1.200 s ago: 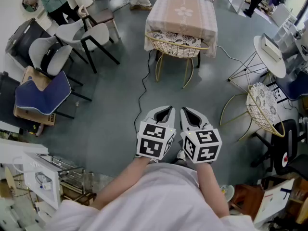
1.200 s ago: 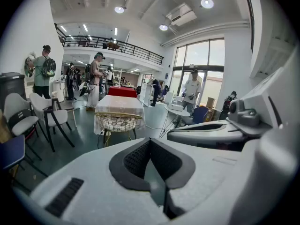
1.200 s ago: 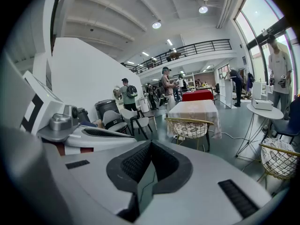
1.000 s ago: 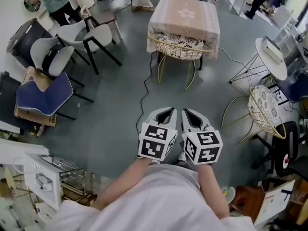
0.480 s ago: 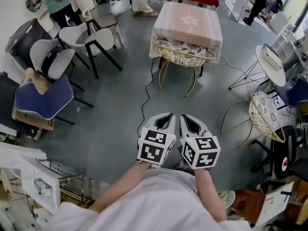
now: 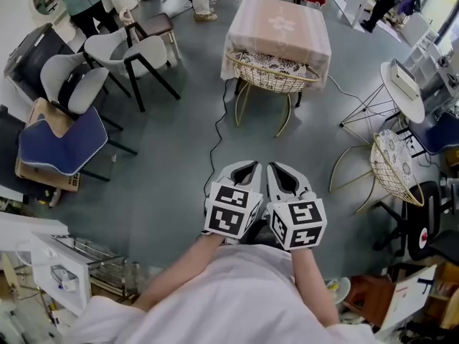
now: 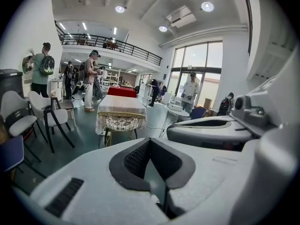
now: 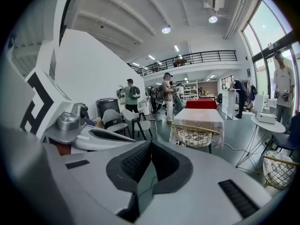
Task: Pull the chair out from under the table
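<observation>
A gold wire chair (image 6: 270,74) with a patterned cushion stands tucked against the near edge of a table (image 6: 281,21) draped in a pale pink cloth. The chair (image 7: 116,122) also shows ahead in the left gripper view, and the chair (image 8: 193,136) in the right gripper view. My left gripper (image 6: 245,167) and right gripper (image 6: 281,170) are held side by side close to my body, well short of the chair. Both are shut and hold nothing.
White chairs (image 6: 136,52) and a blue-cushioned chair (image 6: 61,140) stand at the left. A second gold wire chair (image 6: 391,163) and a round white table (image 6: 403,81) are at the right. A black cable (image 6: 215,135) runs across the grey floor. People stand in the background.
Both grippers stay side by side and shut. The view has shifted slightly, so the table and chair sit a little further right and nearer in the picture.
</observation>
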The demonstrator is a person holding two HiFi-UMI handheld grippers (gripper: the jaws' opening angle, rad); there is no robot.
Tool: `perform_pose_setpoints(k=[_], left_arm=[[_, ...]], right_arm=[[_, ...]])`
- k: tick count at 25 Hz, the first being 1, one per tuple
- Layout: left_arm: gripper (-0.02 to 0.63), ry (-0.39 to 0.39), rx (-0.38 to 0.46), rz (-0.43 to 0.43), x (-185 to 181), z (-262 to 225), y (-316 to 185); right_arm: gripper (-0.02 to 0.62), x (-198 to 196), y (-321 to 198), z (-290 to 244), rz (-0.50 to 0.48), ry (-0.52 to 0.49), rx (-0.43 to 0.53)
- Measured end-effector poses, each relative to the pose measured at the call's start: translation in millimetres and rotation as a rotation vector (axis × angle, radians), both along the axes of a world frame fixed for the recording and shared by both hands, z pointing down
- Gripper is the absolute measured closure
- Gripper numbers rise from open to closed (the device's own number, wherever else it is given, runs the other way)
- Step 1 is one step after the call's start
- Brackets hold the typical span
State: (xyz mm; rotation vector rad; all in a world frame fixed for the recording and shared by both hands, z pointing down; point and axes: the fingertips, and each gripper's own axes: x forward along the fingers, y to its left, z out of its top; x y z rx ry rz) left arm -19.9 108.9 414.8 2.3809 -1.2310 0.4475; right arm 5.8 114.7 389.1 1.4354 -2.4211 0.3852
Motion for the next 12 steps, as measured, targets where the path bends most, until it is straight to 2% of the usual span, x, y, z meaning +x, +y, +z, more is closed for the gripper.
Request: perform_pose_setpoints(k=[6,12], left_arm=[[0.601,-0.026,0.019,0.016,13.5,3.2,-13.9],[0.601,-0.062,0.004,0.034,34.2,8.2,-47.0]], right_arm=[[0.592,9.8,-11.8,11.9,-0.013,-0.002,-0.015],[0.592,28.0,-50.2,15.6,-0.019,-0.016,-0.019]])
